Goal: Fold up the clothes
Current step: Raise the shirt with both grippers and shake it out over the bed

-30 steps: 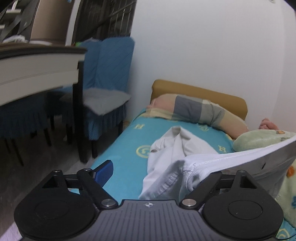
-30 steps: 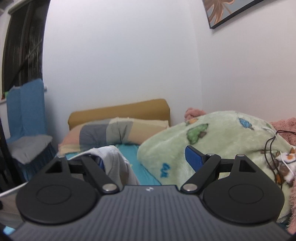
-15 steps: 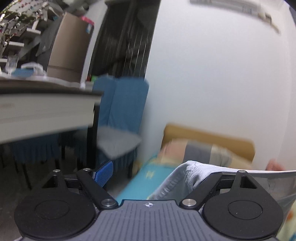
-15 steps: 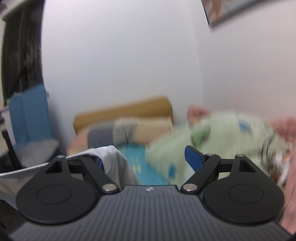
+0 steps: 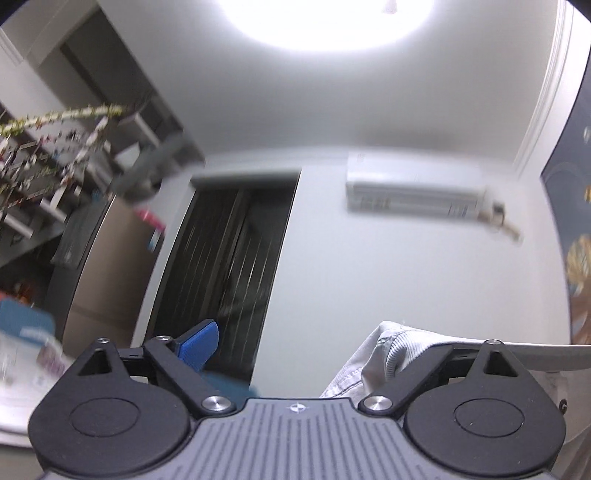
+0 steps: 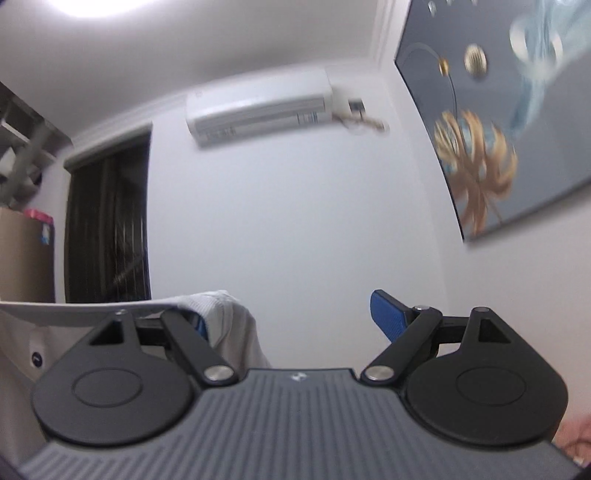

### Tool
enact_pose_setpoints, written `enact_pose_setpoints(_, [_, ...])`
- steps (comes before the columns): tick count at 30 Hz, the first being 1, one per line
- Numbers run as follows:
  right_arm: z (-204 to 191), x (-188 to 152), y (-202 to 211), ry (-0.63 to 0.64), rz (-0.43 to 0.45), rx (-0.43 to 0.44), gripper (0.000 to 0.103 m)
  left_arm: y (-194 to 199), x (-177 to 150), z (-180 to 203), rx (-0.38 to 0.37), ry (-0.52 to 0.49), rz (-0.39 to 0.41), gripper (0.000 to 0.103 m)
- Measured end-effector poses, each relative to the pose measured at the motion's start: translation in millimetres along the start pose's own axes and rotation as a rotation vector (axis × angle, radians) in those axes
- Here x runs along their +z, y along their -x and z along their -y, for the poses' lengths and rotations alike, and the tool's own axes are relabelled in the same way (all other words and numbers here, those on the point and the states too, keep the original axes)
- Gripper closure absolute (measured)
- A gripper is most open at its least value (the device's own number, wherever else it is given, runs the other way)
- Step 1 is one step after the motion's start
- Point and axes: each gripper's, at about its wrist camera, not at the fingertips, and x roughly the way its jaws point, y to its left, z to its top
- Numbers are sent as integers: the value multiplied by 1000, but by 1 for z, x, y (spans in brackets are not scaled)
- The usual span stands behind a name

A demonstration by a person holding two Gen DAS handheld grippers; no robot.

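Both tongs raised and tilted upward, facing a white wall with a white wall-mounted air conditioner (image 5: 413,192) and a dark barred doorway (image 5: 229,277) left of it. On the left gripper (image 5: 299,345): jaws opening, wide apart, with the left blue ribbed pad (image 5: 197,343) bare and nothing pressed between the two sides. Draped over its right finger, hiding that pad: the off-white cloth garment with a ribbed knit edge (image 5: 373,354), stretched taut from there to the right border of the left wrist view. On the right gripper (image 6: 293,321): jaws spread wide, right-hand blue pad (image 6: 388,317) bare, left finger wrapped by the same off-white garment (image 6: 229,314), with only a sliver of blue showing at the cloth's edge. Garment lifted in the air, hung on the two inner fingers and spanning the gap between the tongs, clamped by neither. Elsewhere: a bright ceiling light (image 5: 332,18) overhead, a large dark painting with golden leaves (image 6: 498,129) on the right wall, a brown cardboard box (image 6: 22,254) at far left. Much of the left wrist view smeared by blur.
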Motion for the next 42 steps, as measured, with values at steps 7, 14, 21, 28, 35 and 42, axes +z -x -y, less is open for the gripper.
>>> enact_pose_setpoints(7, [6, 29, -1, 34, -30, 39, 15, 3, 27, -3, -79, 13, -15, 2])
enact_pose_setpoints(14, [10, -56, -34, 116, -136, 16, 15, -50, -87, -27, -75, 24, -154, 0])
enact_pose_setpoints(21, [4, -163, -146, 149, -322, -34, 15, -158, -222, -30, -51, -38, -309, 0])
enact_pose_setpoints(28, [-5, -298, -307, 191, -427, -89, 16, -302, -394, -11, 19, -122, -431, 0])
enact_pose_setpoints(35, [4, -501, -428, 206, -611, -86, 16, -414, -632, -24, 69, -119, -716, 4])
enact_pose_setpoints(42, [14, -637, -481, 136, -867, -51, 16, -455, -783, -45, 70, -169, -956, 6])
